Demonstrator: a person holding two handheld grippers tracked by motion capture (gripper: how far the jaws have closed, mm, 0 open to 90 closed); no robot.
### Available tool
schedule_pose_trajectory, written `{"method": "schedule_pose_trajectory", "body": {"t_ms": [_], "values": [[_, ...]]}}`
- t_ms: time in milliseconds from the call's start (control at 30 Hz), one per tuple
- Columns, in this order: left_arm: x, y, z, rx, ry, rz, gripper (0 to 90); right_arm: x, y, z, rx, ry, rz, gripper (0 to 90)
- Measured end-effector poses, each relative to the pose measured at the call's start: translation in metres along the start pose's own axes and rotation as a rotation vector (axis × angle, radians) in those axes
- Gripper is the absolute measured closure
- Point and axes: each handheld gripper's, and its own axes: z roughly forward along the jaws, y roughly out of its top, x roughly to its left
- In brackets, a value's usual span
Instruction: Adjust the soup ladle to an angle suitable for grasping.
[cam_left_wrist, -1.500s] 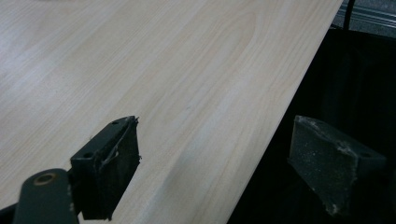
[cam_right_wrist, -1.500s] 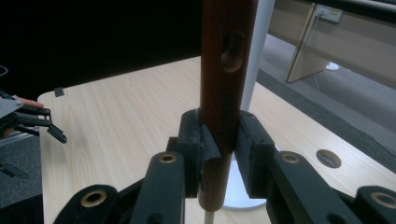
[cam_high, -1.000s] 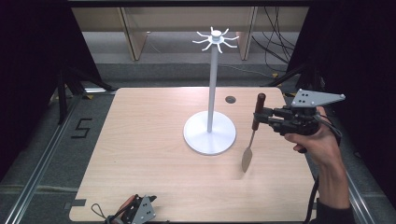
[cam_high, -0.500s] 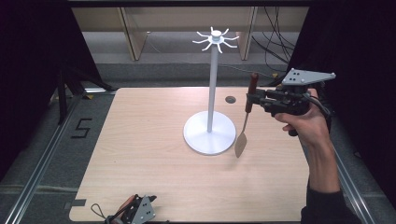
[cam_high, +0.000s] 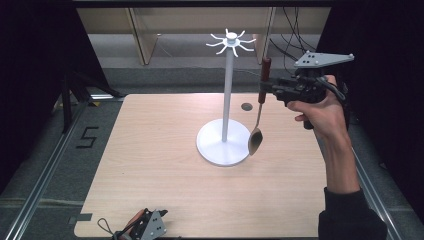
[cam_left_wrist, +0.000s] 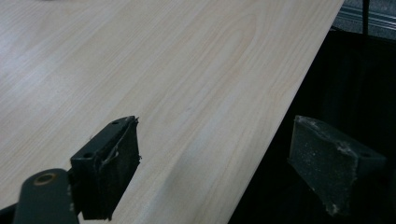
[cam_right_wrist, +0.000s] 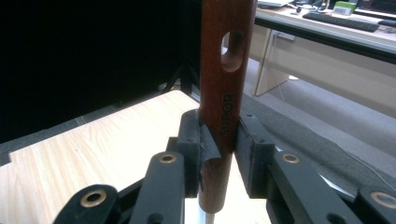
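Pale wood covers the bench (cam_high: 150, 165), with dark curtains around it. Above its right side, the right gripper (cam_high: 267, 91) has its fingers clenched on the brown handle of a spoon (cam_high: 257, 125) (bowl hanging down, clear of the wood), just beside the white hook stand (cam_high: 227, 100). At the near edge, the left gripper (cam_left_wrist: 210, 163) rests with its fingers released.

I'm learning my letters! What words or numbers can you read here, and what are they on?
"SUPOR": printed down the brown wooden handle of the spoon, which the right gripper is clamped on.
"5": a black number on the grey floor left of the table.
The things on the far desk are too small and blurred to read.
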Motion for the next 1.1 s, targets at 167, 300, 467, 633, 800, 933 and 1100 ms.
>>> {"method": "schedule_pose_trajectory", "body": {"t_ms": [167,300,467,633,800,933,1100], "values": [[0.000,0.000,0.000,-0.001,-0.001,0.001,15.3,0.002,0.009,0.005,0.006,-0.013,0.015,73.7],[0.000,0.000,0.000,-0.001,0.000,0.003,15.3,-0.001,0.014,0.008,0.016,-0.022,0.009,73.8],[0.001,0.000,-0.001,0.009,0.008,0.016,15.3,-0.004,0.022,0.015,0.031,-0.029,0.016,73.7],[0.001,0.001,-0.001,0.011,0.016,0.022,15.3,-0.005,0.026,0.019,0.043,-0.040,0.020,73.7],[0.001,0.001,-0.003,0.010,0.011,0.028,15.3,-0.005,0.030,0.022,0.042,-0.027,0.006,73.7],[-0.001,0.000,-0.002,-0.006,0.001,0.005,15.3,-0.004,0.033,0.024,0.051,-0.023,0.011,73.7],[0.000,0.000,-0.001,-0.001,0.001,0.011,15.3,-0.004,0.038,0.029,0.076,-0.031,0.003,73.7]]}}
